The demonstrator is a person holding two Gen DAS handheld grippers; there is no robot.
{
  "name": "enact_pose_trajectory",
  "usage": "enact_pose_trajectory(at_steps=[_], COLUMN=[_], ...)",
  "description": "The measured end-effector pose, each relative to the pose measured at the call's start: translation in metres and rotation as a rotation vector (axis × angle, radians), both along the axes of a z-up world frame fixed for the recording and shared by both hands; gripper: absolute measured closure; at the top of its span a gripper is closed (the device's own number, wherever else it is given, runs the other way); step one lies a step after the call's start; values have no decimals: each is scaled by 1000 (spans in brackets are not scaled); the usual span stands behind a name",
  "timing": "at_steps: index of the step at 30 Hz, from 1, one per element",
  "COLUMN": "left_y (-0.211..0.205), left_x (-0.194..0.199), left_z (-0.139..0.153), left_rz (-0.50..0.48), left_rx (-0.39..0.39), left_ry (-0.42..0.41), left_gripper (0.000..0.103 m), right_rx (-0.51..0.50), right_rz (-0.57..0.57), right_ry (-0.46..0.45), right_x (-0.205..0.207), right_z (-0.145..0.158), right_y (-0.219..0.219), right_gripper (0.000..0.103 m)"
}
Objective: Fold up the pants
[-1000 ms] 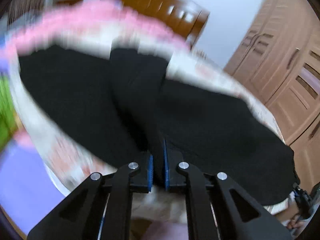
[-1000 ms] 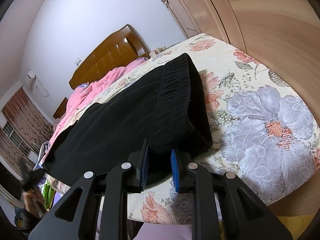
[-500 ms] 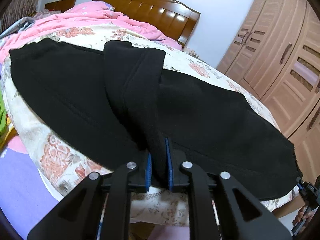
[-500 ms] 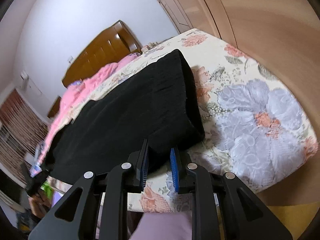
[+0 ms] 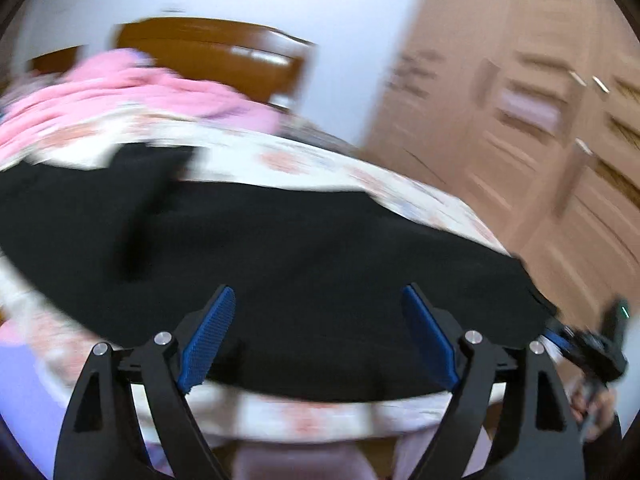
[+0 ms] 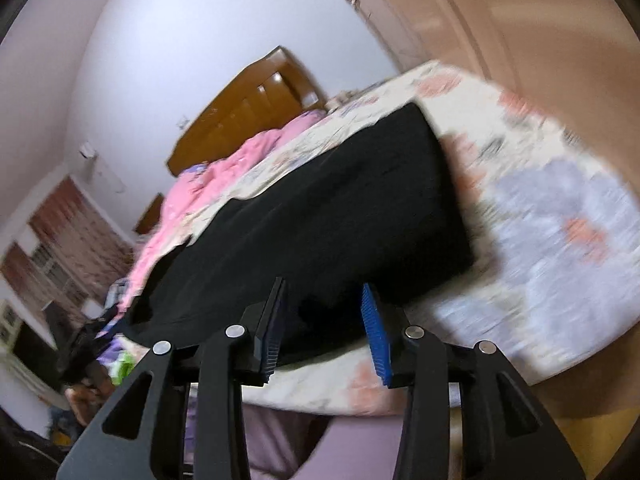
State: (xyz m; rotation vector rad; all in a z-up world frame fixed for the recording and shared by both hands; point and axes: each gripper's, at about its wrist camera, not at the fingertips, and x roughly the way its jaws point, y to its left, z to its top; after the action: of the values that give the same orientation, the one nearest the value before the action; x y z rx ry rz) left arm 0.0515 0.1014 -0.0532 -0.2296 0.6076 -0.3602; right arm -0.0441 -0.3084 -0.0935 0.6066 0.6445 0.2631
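Observation:
The black pants (image 5: 300, 248) lie spread across the floral bed, with one leg folded over at the left. My left gripper (image 5: 318, 292) hovers at their near edge. Its jaws are opening wide and the blue pads (image 5: 208, 332) touch no cloth. In the right wrist view the waistband end of the pants (image 6: 340, 208) lies flat on the sheet. My right gripper (image 6: 323, 286) is at its near edge. Its jaws are opening, with the pants' edge just beyond the pads and not pinched. The right gripper (image 5: 588, 352) also shows at the pants' right end, in a hand.
The bed sheet (image 6: 560, 216) is cream with large flowers, and its near edge drops off below both grippers. A pink quilt (image 5: 120, 96) is bunched by the wooden headboard (image 5: 208, 48). Wooden wardrobe doors (image 5: 540, 112) stand to the right of the bed.
Both grippers were shut on the pants' near edge and have let go. The left jaws swung wide apart and its view shifted right along the bed. The right jaws parted partly.

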Motion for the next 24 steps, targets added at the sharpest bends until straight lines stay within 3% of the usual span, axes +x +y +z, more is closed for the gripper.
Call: enact_pose_trajectory(at_steps=[4, 8, 9, 10, 11, 15, 19, 24], left_y=[-58, -101, -107, -109, -113, -121, -130, -151], left_x=[20, 36, 38, 38, 38, 34, 39, 43], left_z=[-10, -24, -26, -28, -28, -22, -21, -41], left_rz=[-169, -264, -275, -282, -290, -306, -322, -349], left_rx=[-24, 29, 28, 29, 34, 60, 67, 182], left_ry=[63, 119, 126, 129, 130, 99, 92, 118], left_gripper=[17, 17, 17, 17, 17, 17, 16, 15], right_rx=[63, 75, 72, 52, 16, -6, 15, 44], right_rz=[74, 152, 167, 179, 179, 205, 186, 186], right_ry=[47, 52, 50, 47, 46, 25, 92, 116], right_x=[7, 12, 13, 13, 11, -2, -3, 1], right_z=[-17, -22, -22, -22, -20, -8, -24, -28], right_y=[26, 57, 63, 69, 75, 78, 74, 72], right_gripper=[63, 63, 69, 88, 93, 95, 96, 95])
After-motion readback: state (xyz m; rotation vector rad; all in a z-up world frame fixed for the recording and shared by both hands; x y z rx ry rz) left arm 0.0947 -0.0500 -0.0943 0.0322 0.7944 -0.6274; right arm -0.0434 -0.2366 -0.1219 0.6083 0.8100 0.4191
